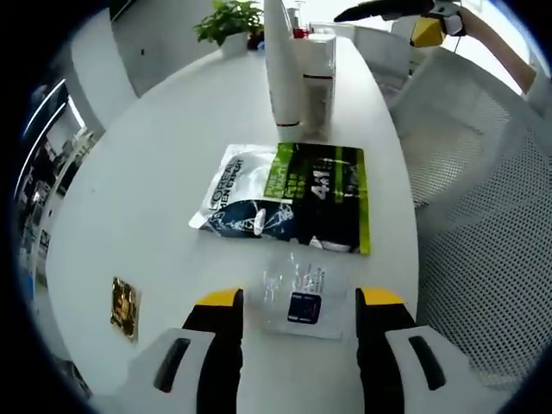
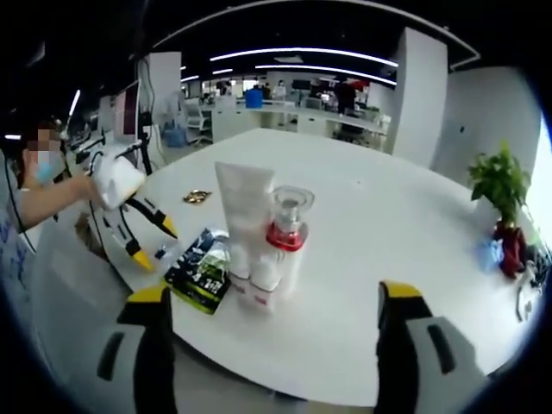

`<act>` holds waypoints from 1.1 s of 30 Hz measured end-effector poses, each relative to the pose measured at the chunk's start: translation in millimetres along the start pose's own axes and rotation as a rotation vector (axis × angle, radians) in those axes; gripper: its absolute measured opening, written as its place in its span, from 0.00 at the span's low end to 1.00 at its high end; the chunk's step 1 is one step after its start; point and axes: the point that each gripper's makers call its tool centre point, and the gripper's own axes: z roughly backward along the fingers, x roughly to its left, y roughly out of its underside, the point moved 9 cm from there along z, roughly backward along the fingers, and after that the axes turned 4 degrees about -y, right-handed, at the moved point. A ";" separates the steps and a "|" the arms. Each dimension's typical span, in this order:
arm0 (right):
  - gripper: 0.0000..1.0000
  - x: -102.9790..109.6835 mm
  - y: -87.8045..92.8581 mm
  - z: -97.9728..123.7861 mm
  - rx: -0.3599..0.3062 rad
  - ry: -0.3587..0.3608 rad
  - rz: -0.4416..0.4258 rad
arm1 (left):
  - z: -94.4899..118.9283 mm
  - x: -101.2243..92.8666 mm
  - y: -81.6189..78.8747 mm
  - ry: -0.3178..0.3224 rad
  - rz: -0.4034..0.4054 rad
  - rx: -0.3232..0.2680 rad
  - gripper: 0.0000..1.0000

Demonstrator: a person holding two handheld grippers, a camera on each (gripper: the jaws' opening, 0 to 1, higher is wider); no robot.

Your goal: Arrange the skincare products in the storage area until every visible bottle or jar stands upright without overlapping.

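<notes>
At frame centre a tall white squeeze tube stands upright, touching a clear pump bottle with a red collar on the round white table. A flat green-and-black sachet lies lower left of them. The right gripper has its jaws spread apart. At left, the left gripper hangs above the table edge. A potted green plant sits at right.

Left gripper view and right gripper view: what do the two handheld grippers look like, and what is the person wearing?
The left gripper has two black fingers with yellow tips, rising from white housings with dark oval slots. The right gripper matches: black fingers, yellow tips, grey-white housings with slots. In the right gripper view the left gripper shows a white body. The person's sleeve looks light, with small dark print.
</notes>
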 end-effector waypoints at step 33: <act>1.00 3.1 2.3 4.6 -0.053 0.001 -0.028 | 75.4 -24.9 1.3 -0.219 0.296 -0.183 0.77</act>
